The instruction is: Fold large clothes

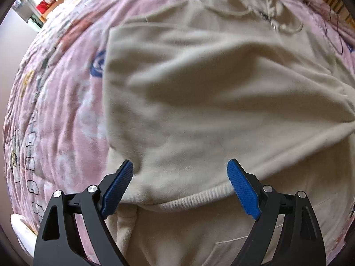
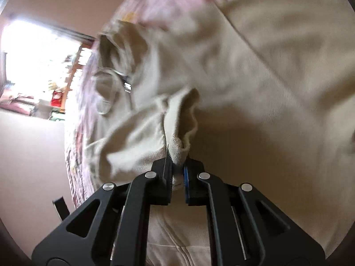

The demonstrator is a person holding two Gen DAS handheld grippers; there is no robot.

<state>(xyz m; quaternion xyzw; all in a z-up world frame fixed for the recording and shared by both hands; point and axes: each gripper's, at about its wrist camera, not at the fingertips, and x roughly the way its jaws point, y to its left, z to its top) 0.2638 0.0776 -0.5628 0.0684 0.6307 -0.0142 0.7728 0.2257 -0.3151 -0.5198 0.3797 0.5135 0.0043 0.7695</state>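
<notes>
Pink quilt [image 1: 66, 115] under cream hoodie [image 1: 199, 93]; left gripper [image 1: 180, 178] released, right gripper [image 2: 177, 170] pinching hoodie

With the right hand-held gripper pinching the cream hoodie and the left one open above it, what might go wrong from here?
1. The right hand-held gripper holds only a small bunched edge of the cream hoodie; it may slip out on lifting.
2. The left hand-held gripper is open and grips nothing, so a one-sided pull could skew the fold.
3. The drawstrings lie loose and could tangle.
</notes>
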